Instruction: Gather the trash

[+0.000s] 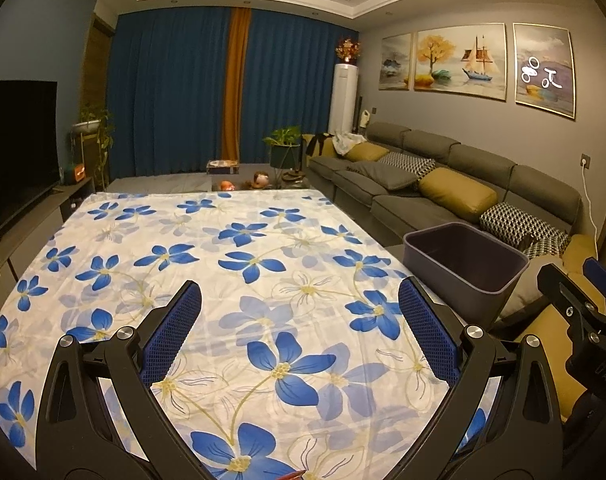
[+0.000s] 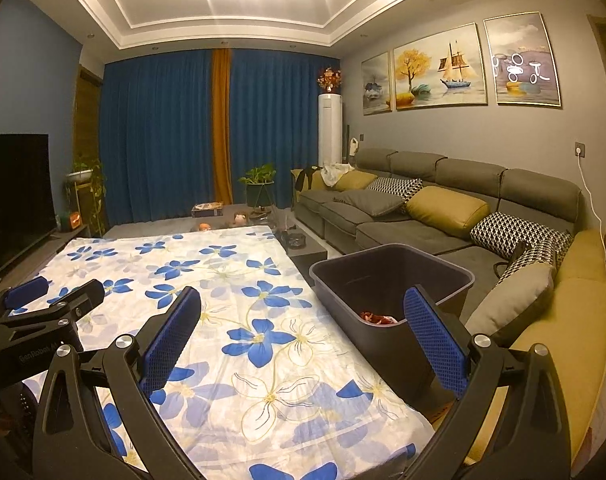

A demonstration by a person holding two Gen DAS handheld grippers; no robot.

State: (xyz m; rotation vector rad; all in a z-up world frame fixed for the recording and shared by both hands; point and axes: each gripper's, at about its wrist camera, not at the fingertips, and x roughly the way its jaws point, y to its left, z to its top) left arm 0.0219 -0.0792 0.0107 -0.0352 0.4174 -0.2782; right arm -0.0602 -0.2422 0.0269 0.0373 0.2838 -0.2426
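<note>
A long grey fabric sofa (image 2: 443, 216) with plump mustard and houndstooth cushions runs along my right. Before me spreads a flat white cloth (image 1: 239, 264) printed with blue flowers. Beside its right edge stands a dark, smooth rectangular plastic bin (image 2: 387, 280); crumpled red trash (image 2: 377, 317) lies at its bottom. My left claw (image 1: 299, 320) and my right claw (image 2: 303, 324) both gape wide, their dimpled blue pads gripping nothing.

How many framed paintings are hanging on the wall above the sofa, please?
3, side by side above the sofa: the small left painting, the wide middle painting with a sailing ship, and the right painting nearest the camera. None seem hidden.
</note>
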